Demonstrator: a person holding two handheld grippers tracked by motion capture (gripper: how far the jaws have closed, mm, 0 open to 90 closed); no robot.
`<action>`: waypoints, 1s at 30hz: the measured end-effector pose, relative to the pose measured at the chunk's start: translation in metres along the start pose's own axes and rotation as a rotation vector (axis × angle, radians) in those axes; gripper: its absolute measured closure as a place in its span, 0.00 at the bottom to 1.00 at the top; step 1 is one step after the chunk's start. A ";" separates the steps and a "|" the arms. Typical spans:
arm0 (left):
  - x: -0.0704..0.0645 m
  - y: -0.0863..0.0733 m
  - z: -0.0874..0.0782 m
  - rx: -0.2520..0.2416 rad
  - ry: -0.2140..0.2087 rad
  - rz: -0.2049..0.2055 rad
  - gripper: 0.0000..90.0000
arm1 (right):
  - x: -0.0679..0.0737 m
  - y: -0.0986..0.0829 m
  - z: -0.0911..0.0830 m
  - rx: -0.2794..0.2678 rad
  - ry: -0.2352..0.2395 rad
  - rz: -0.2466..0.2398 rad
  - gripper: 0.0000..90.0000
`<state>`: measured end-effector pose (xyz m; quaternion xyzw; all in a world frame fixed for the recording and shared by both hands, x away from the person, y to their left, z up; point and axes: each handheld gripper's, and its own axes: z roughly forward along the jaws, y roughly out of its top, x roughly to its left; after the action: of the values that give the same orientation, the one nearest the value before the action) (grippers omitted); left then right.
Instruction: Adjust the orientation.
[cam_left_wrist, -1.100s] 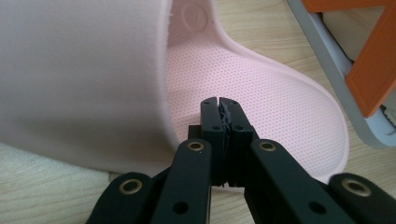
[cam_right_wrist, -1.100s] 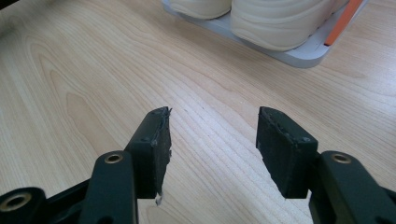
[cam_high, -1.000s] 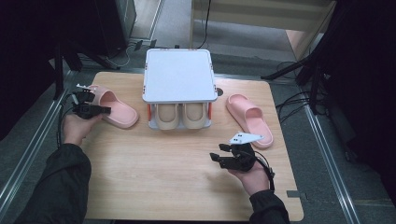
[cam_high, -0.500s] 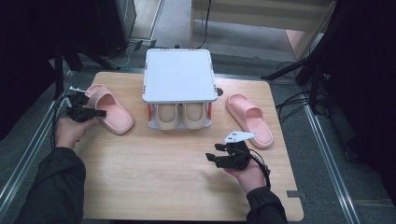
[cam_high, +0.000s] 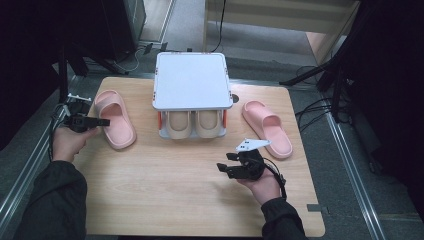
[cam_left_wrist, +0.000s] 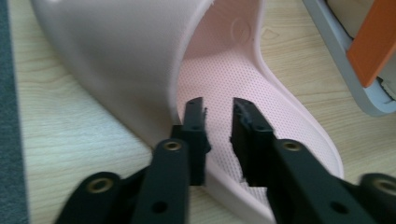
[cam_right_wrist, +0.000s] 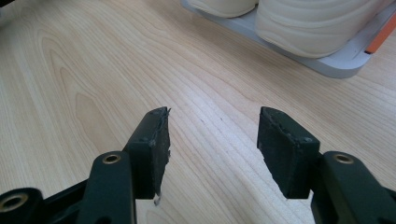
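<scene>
Wooden table (cam_high: 165, 200) mid-frame, grey floor and dark stands around it. White rack (cam_high: 191, 80) top centre with 2 beige slippers under it. Left pink slipper (cam_high: 116, 118) at left of frame; left gripper (cam_high: 102, 122) straddles its side rim, jaws narrowly apart, not clamped. Right gripper (cam_high: 222, 168) lower centre over bare wood, jaws wide apart, holding nothing. Right pink slipper (cam_high: 267, 128) lies just beyond it.

No readable text or labels anywhere.
</scene>
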<state>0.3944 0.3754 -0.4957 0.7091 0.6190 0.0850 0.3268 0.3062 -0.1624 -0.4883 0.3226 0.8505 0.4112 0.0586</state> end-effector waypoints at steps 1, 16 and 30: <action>0.001 0.000 -0.004 -0.008 0.000 0.005 0.78 | 0.000 0.000 0.000 -0.001 0.000 -0.002 0.50; 0.017 0.002 -0.018 -0.060 0.000 -0.055 0.57 | 0.001 -0.005 -0.006 -0.007 -0.010 0.011 0.49; 0.036 0.012 0.005 -0.070 0.037 -0.122 0.51 | -0.001 -0.019 -0.019 -0.005 -0.056 0.049 0.49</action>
<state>0.4146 0.4066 -0.5030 0.6565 0.6638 0.0995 0.3443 0.2910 -0.1844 -0.4902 0.3545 0.8395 0.4053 0.0729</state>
